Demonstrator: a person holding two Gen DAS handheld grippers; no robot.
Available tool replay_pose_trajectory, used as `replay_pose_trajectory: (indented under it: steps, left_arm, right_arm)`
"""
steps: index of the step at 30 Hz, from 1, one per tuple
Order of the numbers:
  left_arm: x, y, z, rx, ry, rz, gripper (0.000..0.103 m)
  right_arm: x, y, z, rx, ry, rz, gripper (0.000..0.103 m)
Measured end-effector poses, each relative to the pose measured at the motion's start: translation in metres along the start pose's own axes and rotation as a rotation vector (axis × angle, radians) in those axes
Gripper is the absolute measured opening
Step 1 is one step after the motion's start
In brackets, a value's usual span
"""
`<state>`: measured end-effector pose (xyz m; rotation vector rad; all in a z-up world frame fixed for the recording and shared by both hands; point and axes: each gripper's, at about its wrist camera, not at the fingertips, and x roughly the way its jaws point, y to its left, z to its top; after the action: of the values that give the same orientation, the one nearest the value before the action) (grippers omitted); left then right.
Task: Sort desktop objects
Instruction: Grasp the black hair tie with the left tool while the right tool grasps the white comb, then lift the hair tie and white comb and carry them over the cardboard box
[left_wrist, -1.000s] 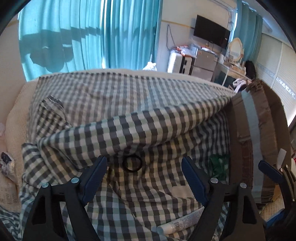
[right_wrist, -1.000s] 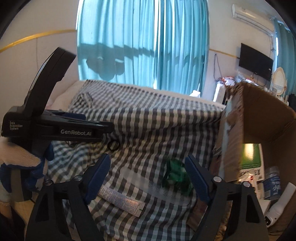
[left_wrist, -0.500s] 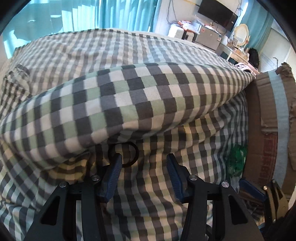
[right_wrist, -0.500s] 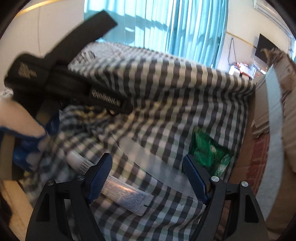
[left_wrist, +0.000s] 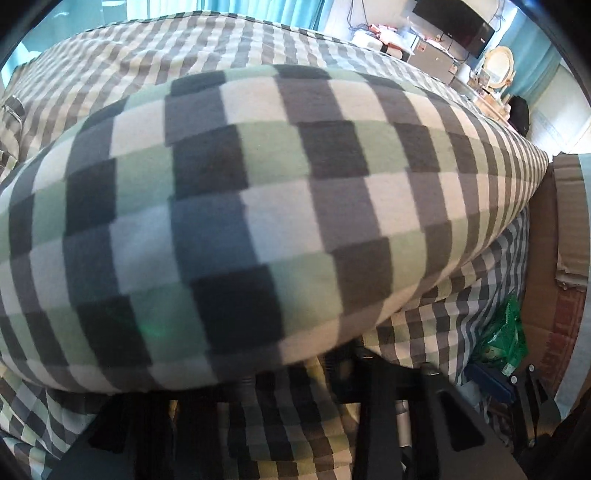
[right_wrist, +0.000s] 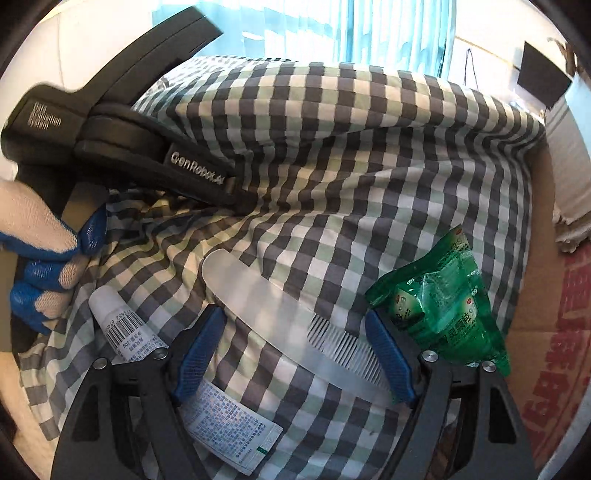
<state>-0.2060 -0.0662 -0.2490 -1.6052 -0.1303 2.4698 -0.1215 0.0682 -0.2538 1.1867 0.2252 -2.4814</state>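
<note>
Left tongs' (left_wrist: 295, 384) tips behind blurred checked fold (left_wrist: 229, 229).

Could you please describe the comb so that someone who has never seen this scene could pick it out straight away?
Start at the checked cloth beside the cardboard box. Lying on it, between the white tube and the green packet, is the comb. It alone is frosted and translucent, a long curved strip with fine teeth along one edge.

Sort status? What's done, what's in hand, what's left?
Done: nothing visibly sorted. In hand: right gripper closing around the clear comb, not yet gripping; left gripper closing, tips buried under a fold of the checked cloth. Left: white tube and green packet lie loose beside the cardboard box.
</note>
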Motion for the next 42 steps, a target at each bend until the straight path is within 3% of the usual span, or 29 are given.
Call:
replay_pose_trajectory:
  steps: [1, 3, 6, 11, 27, 37, 42]
  left_arm:
    - [-0.003, -0.003, -0.002, 0.005, -0.002, -0.001, 0.012]
    - [-0.003, -0.006, -0.002, 0.027, -0.01, 0.008, 0.008]
    - [-0.01, -0.017, -0.007, 0.088, -0.044, 0.02, 0.004]
    - [-0.023, -0.023, -0.015, 0.113, -0.09, 0.037, 0.003]
    - [-0.1, -0.008, -0.029, 0.109, -0.238, 0.002, 0.003]
    - [-0.165, -0.008, -0.033, 0.107, -0.371, 0.003, 0.003]
    - [-0.204, -0.028, -0.033, 0.124, -0.493, 0.026, 0.003]
  right_arm:
    - [-0.002, -0.002, 0.0, 0.008, -0.005, 0.013, 0.069]
    - [-0.006, -0.004, 0.0, 0.022, -0.017, 0.033, 0.043]
    - [-0.012, -0.007, 0.0, 0.033, -0.027, 0.065, 0.02]
    - [-0.027, -0.013, 0.001, 0.072, -0.056, 0.094, 0.003]
    - [-0.099, -0.016, 0.0, 0.11, -0.208, 0.123, 0.003]
    - [-0.144, 0.001, 0.009, 0.122, -0.326, 0.146, 0.003]
    - [-0.164, 0.006, 0.01, 0.116, -0.387, 0.131, 0.003]
